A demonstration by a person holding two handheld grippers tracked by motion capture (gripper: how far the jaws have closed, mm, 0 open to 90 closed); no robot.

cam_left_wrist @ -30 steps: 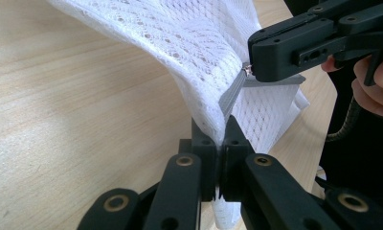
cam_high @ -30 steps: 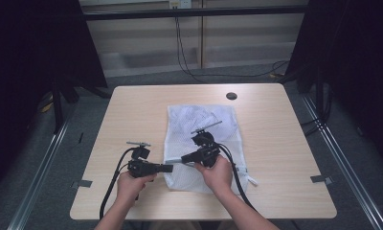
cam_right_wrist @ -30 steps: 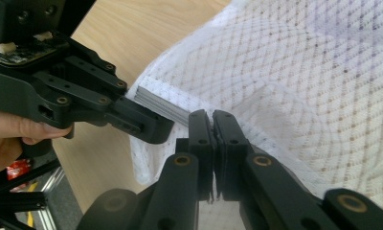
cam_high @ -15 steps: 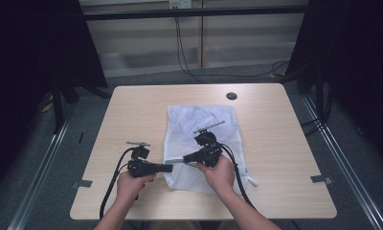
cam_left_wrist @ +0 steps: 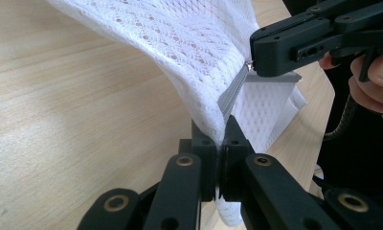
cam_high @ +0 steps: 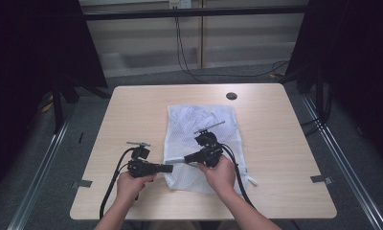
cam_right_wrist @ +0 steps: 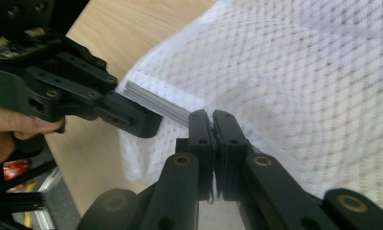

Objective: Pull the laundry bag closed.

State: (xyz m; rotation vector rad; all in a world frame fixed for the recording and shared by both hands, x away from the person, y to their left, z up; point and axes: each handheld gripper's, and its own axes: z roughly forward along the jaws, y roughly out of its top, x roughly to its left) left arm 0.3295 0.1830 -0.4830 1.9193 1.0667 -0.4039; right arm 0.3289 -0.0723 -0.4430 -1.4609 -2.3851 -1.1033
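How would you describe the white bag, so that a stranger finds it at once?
Look at the light wooden table. Near its middle lies a flat white mesh bag with a grey zipper along its left edge. The left gripper and right gripper pinch that edge.

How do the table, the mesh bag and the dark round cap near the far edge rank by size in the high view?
Largest to smallest in the high view:
1. table
2. mesh bag
3. round cap, by far the smallest

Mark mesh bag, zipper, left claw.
mesh bag (cam_high: pixel 199 120): high view, upper fabric panel.
zipper (cam_left_wrist: pixel 231 91): left gripper view, grey tape.
left claw (cam_left_wrist: pixel 221 129): left gripper view, between shut tips.
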